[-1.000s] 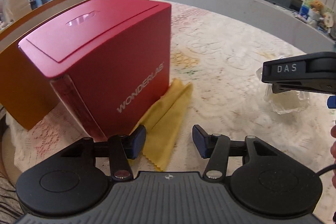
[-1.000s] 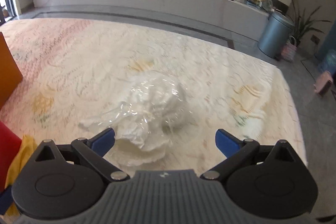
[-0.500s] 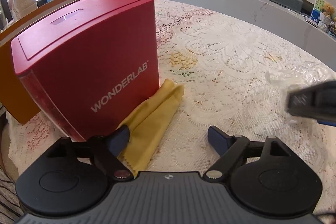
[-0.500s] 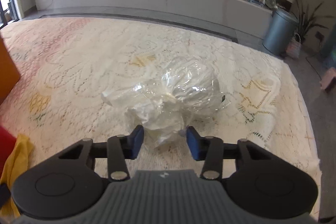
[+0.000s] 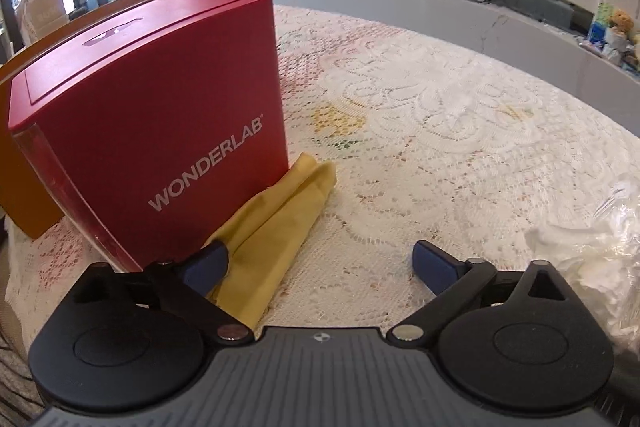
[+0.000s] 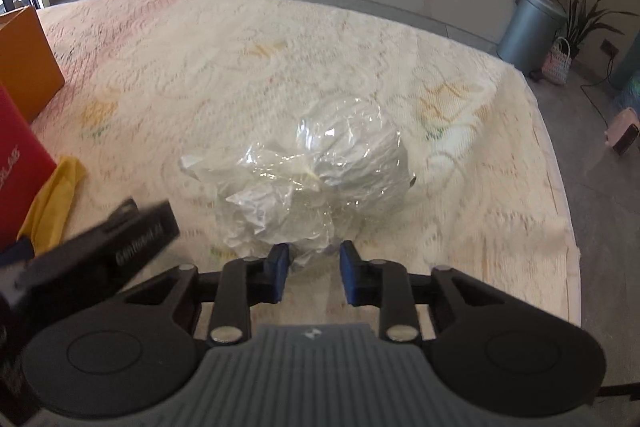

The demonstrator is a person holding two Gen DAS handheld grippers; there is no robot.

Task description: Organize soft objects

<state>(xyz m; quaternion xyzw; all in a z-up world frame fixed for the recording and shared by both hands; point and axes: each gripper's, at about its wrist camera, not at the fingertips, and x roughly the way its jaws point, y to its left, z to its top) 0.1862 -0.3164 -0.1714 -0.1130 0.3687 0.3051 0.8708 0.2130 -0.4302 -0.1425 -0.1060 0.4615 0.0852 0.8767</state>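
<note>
Right gripper (image 6: pixel 312 273): jaws just reopened partway, nothing pinched; crumpled plastic bag (image 6: pixel 316 179) straight ahead, near edge possibly brushing 1 pad.

Left gripper (image 5: pixel 320 265): fully spread, empty. Yellow cloth (image 5: pixel 276 227) runs lengthwise beside red box (image 5: pixel 160 131), under its left finger.

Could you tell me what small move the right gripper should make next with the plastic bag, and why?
Probably ease the right gripper forward and close. Its jaws have just reopened partway, and the plastic bag lies just beyond the fingertips, with only a crinkled edge near the gap and no pad pressing on it. The left gripper stands wide open by the yellow cloth.
</note>
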